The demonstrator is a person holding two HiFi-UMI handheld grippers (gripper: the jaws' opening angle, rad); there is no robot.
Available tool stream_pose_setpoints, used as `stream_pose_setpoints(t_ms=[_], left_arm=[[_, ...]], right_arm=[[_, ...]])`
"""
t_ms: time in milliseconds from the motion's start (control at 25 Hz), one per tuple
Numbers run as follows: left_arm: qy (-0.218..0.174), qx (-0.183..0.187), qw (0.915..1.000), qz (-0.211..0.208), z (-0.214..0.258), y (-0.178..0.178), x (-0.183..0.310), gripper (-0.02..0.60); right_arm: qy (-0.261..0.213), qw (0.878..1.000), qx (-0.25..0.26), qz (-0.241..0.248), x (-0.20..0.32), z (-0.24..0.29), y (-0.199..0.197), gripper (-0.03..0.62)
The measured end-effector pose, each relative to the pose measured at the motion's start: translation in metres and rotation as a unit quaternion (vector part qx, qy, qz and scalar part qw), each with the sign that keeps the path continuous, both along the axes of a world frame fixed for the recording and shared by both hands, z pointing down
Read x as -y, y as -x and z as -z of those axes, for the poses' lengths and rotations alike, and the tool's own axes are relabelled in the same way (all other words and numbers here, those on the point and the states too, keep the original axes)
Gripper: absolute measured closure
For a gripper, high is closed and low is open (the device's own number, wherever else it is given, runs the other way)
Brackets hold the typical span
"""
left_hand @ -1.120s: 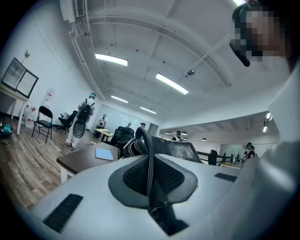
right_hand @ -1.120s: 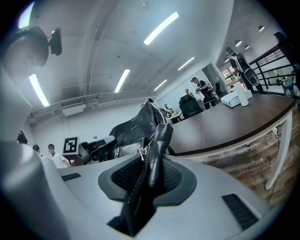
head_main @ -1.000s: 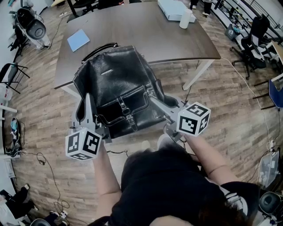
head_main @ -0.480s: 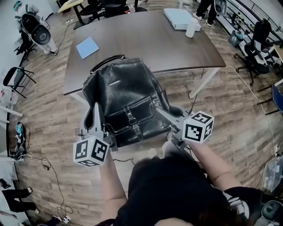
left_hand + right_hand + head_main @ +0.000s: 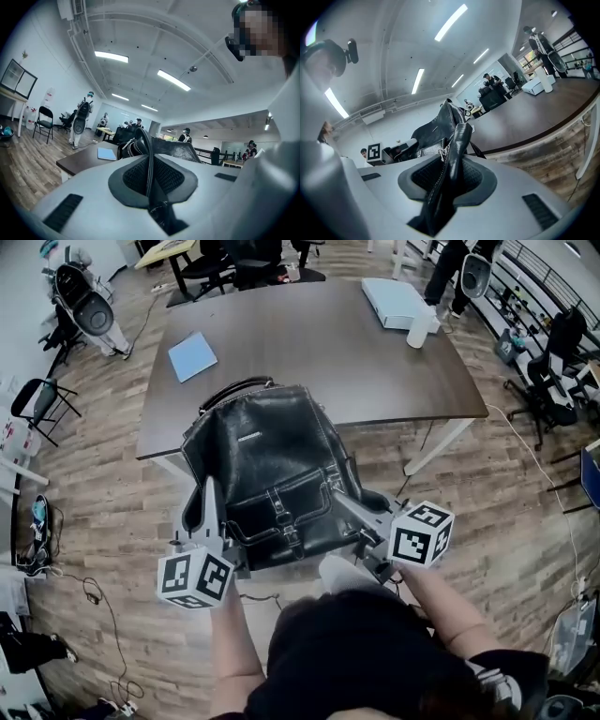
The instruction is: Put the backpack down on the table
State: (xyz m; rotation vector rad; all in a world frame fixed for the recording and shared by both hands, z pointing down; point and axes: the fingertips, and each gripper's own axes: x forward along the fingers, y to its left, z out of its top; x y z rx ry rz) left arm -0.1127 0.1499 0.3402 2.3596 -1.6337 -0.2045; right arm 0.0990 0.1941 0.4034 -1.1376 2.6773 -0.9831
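1. The black leather backpack (image 5: 267, 465) hangs between the two grippers, front flap and buckles facing up. Its top handle end lies over the near edge of the brown table (image 5: 319, 343), and its bottom end is out over the wooden floor (image 5: 103, 484) (whether it touches the table edge I cannot tell).
2. The left gripper (image 5: 211, 491), at 7 o'clock of the backpack, has its jaws almost together, pinched on a thin black strap at the bag's side (image 5: 149, 176).
3. The right gripper (image 5: 339, 502), at 4 o'clock of the backpack, has its jaws a little wider, clamped on a thick fold of leather with a zip along it (image 5: 447, 176).
4. On the table, a blue notebook (image 5: 192, 355) lies at 11 o'clock of the backpack. A white box (image 5: 394, 301) and a white cup (image 5: 422, 331) are at 1 o'clock, well apart from the bag.
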Motion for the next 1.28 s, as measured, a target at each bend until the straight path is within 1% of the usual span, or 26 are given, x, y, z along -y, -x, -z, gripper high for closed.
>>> stream_pose_setpoints(t_ms=[80,200,320,520,800,920,1040,1280], left_arm=[[0.003,0.007,0.9999,0.008,0.001,0.000,0.011,0.529],[0.004,0.018,0.9996,0.020,0.005,0.001,0.030,0.529],[0.003,0.027,0.9991,0.033,0.010,-0.001,0.050,0.529],[0.008,0.031,0.9981,0.052,0.012,-0.007,0.083,0.529],[0.009,0.042,0.9960,0.078,0.019,-0.009,0.116,0.528],[0.002,0.047,0.9952,0.086,0.023,-0.010,0.121,0.529],[-0.006,0.042,0.9947,0.094,0.029,-0.011,0.128,0.529],[-0.026,0.047,0.9927,0.108,0.044,0.004,0.144,0.529]], right_arm=[[0.008,1.000,0.017,0.009,0.014,0.000,0.000,0.479],[0.010,0.999,0.027,0.022,0.035,0.003,0.001,0.479],[0.008,0.999,0.031,0.033,0.060,0.004,-0.001,0.479],[0.008,0.998,0.033,0.051,0.101,0.006,-0.008,0.479],[0.005,0.996,0.041,0.073,0.143,0.010,-0.009,0.479],[0.001,0.996,0.043,0.081,0.152,0.014,-0.011,0.479],[-0.011,0.995,0.039,0.087,0.164,0.020,-0.011,0.479],[-0.035,0.994,0.040,0.096,0.187,0.036,0.004,0.479]])
